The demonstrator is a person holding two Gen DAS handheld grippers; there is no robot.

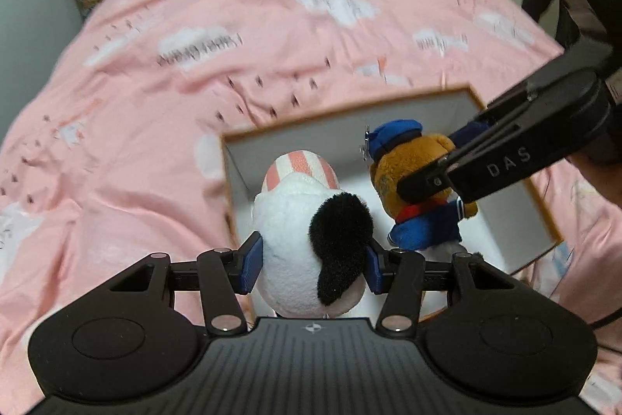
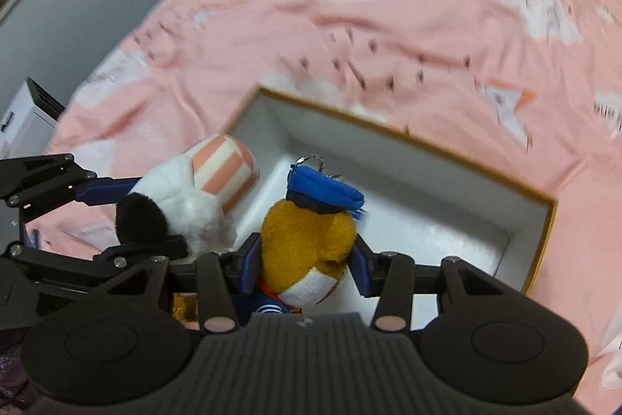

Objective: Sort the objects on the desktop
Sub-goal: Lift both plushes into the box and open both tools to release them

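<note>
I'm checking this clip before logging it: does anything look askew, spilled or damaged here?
Nothing stands out. The left gripper grips a white dog plush and the right gripper a brown bear plush, both over the open white box on the pink bedspread. No tears or spills show.

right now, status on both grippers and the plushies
Left gripper shut on white dog plush. Right gripper shut on brown bear plush. Both held over open white box. Nothing in the way.
</note>
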